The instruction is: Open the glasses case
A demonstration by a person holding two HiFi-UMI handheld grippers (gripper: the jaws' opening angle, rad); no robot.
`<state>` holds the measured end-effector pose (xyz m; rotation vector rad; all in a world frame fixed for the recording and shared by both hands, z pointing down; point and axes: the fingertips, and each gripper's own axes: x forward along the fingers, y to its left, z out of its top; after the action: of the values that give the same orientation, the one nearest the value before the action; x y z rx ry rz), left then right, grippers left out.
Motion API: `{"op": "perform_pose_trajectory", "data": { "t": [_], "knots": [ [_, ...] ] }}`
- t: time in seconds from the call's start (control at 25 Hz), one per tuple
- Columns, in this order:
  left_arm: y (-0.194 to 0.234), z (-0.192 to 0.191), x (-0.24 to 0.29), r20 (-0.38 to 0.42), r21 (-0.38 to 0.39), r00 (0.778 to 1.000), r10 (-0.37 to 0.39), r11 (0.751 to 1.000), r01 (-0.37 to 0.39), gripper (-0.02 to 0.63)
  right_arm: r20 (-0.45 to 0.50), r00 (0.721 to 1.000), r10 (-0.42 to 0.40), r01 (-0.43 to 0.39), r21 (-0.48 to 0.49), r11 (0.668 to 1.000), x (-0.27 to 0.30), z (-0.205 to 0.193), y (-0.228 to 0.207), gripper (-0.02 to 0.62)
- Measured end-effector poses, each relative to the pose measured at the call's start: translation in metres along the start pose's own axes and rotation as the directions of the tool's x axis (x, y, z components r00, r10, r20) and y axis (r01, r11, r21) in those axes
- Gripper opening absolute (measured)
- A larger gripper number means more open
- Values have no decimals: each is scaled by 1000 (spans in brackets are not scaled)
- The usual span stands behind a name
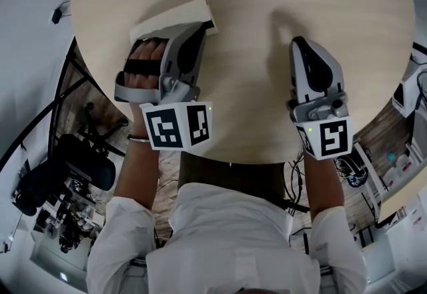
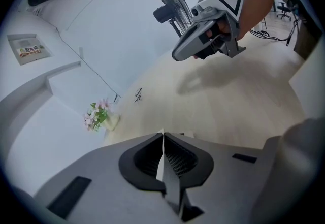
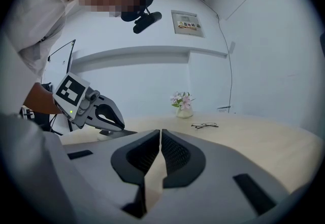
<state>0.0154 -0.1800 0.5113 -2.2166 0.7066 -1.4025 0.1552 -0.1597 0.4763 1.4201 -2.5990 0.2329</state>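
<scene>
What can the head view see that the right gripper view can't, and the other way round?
Only the head view: the round pale wooden table's whole outline and the black-and-white marker cube on the right gripper. Only the right gripper view: a small vase of pink flowers, thin dark-framed spectacles and a small wall sign. Both: the table and the grey left gripper, closed on the flat cream glasses case.
</scene>
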Motion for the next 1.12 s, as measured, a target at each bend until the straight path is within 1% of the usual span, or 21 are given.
{"op": "perform_pose_trajectory", "data": {
  "t": [0.36,0.48,0.68,0.76,0.8,0.84,0.88,0.92,0.96,1.0,1.04,1.08,1.12],
  "knots": [
    [28,5,0,24,-6,999,22,1000,-22,23,2,1000,-17,17,0,1000,-2,5,-1,29],
    [32,3,-3,36,-28,999,35,999,-34,23,2,1000,-21,21,-8,1000,-3,7,-3,29],
    [39,-1,-15,87,-135,994,63,990,-51,15,-6,999,-32,32,-32,999,-4,9,-6,28],
    [44,1,-25,134,-203,988,71,978,-42,14,-5,999,-41,41,-46,998,-7,14,-6,29],
    [48,2,-32,167,-250,983,77,968,-33,14,-3,999,-49,49,-54,997,-8,19,-6,28],
    [53,2,-41,203,-307,975,86,952,-20,14,0,998,-57,57,-60,997,-10,24,-4,29],
    [59,0,-51,243,-374,965,101,927,-3,14,4,998,-65,65,-66,996,-11,30,-1,29],
    [67,-2,-61,283,-453,952,121,891,21,14,8,997,-73,73,-70,995,-12,37,3,28],
    [74,-7,-72,315,-539,939,142,840,54,14,13,997,-81,82,-75,994,-14,44,8,28],
    [80,-13,-83,337,-616,929,153,782,95,14,19,996,-89,90,-82,993,-16,52,12,28],
    [86,-19,-93,360,-672,919,160,728,136,14,25,995,-98,100,-90,991,-19,62,17,28],
    [93,-24,-104,391,-706,904,175,687,172,14,34,994,-107,110,-99,989,-22,72,21,28],
    [103,-27,-115,427,-726,881,205,659,199,14,43,992,-116,120,-108,987,-25,84,25,28]
  ]
}}
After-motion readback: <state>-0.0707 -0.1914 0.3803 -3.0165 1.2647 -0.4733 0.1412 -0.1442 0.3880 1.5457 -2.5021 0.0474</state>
